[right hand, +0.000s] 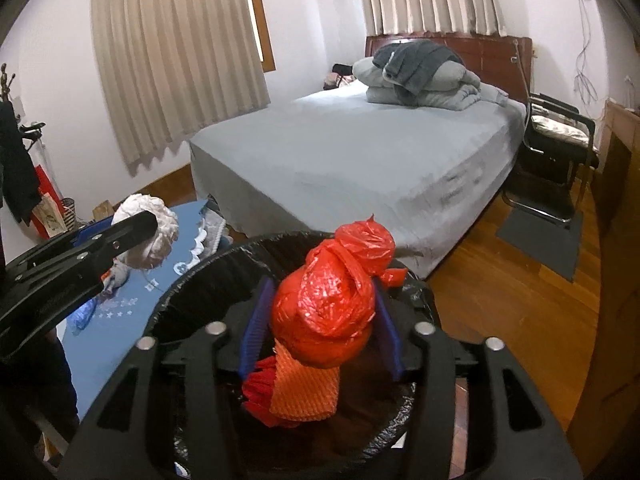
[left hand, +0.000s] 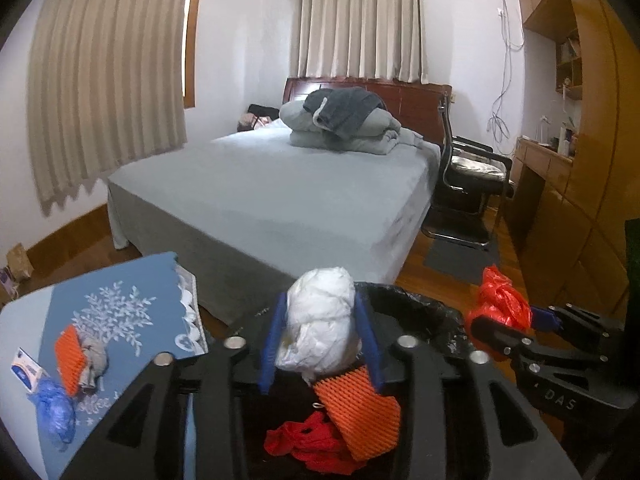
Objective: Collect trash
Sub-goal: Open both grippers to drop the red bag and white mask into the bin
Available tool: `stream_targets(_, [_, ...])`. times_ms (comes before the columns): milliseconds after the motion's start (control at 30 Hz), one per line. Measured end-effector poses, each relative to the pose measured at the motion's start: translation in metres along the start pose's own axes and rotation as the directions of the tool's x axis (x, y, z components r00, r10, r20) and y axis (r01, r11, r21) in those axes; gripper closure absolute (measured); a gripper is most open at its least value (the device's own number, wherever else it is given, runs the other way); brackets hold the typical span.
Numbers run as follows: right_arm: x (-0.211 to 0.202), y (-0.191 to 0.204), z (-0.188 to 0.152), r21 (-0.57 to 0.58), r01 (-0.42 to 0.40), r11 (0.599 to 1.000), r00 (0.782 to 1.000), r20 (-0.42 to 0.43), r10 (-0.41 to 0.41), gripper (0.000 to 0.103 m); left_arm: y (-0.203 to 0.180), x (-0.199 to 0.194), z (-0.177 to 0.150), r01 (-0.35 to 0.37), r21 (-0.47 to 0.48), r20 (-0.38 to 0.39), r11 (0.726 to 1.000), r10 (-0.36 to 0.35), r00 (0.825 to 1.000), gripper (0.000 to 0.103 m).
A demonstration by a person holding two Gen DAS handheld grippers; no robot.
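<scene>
Left gripper (left hand: 320, 332) clamps a white bag bundle (left hand: 320, 320) over the black-lined bin (left hand: 420, 308); inside lie 1 orange mesh sleeve (left hand: 356, 412) and apparently red netting (left hand: 308, 444).

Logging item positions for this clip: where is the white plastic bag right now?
The white plastic bag is pinched in the left gripper, held above the black-lined trash bin, beside the blue table.

Both my wrist cams look forward along the fingers, close above the black-lined bin (left hand: 416, 308), facing the bed (left hand: 280, 184). Left cam sits further left, over the bench (left hand: 132, 280) edge. Shared: bin, bed, curtains (right hand: 176, 60), chair (right hand: 560, 140).
</scene>
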State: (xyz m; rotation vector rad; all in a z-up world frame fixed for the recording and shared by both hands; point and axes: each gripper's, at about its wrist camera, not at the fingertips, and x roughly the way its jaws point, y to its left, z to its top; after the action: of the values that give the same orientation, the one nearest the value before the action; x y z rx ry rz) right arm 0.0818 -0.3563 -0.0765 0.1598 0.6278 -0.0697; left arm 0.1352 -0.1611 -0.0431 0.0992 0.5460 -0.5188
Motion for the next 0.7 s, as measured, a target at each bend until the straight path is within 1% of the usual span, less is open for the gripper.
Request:
stream_targets(33, [0.001,-0.001,-0.001,0.003,0.004,1.0,1.0,-0.001,-0.004,0.04,0.002,0.0,-0.001,0.005,-0.005,-0.002,1.0,-0.005,1.0,0.05])
stream_targets(67, [0.001,-0.002,-0.002,0.006,0.01,1.0,1.0,0.0,-0.01,0.037,0.002,0.001,-0.003,0.007,-0.011,-0.003,1.0,-0.007,1.0,0.047])
stream_targets(133, [0.001,-0.003,-0.003,0.007,0.016,1.0,1.0,0.002,-0.016,0.027,0.006,-0.001,-0.004,-0.003,-0.019,-0.003,1.0,0.003,1.0,0.039])
stream_targets(167, [0.0,-0.003,-0.004,0.007,0.021,1.0,1.0,0.003,-0.021,0.025,0.009,-0.003,-0.004,-0.012,-0.021,0.001,1.0,0.012,1.0,0.037])
stream_targets(233, [-0.002,-0.003,-0.004,0.009,0.025,1.0,1.0,0.007,-0.025,0.017,0.014,-0.009,-0.003,-0.043,-0.026,0.013,0.999,0.043,0.999,0.028])
stream_targets(267, [-0.003,-0.003,-0.004,0.01,0.028,1.0,1.0,0.011,-0.028,0.015,0.017,-0.012,-0.003,-0.055,-0.028,0.017,0.998,0.055,0.998,0.026])
stream_targets(300, [-0.004,-0.002,-0.003,0.011,0.03,0.999,0.999,0.015,-0.03,0.012,0.02,-0.015,-0.003,-0.07,-0.031,0.022,0.997,0.07,0.997,0.02])
stream_targets(333, [-0.005,-0.002,-0.003,0.011,0.029,1.0,0.999,0.017,-0.029,0.01,0.026,-0.019,-0.004,-0.09,-0.032,0.023,0.995,0.091,0.996,0.016])
stream_targets(500, [-0.009,0.008,0.001,0.006,0.01,1.0,1.0,0.025,-0.01,0.007,0.053,-0.035,-0.012,-0.169,-0.038,0.016,0.985,0.17,0.985,0.008])
stream_targets(600, [-0.008,0.02,0.005,-0.005,-0.017,1.0,1.0,0.025,0.017,0.007,0.074,-0.045,-0.022,-0.224,-0.058,0.006,0.973,0.224,0.974,0.007])
stream_targets(700, [-0.004,0.036,0.007,-0.021,-0.043,0.999,0.999,0.022,0.043,0.006,0.102,-0.056,-0.032,-0.294,-0.094,-0.008,0.951,0.294,0.956,0.006])
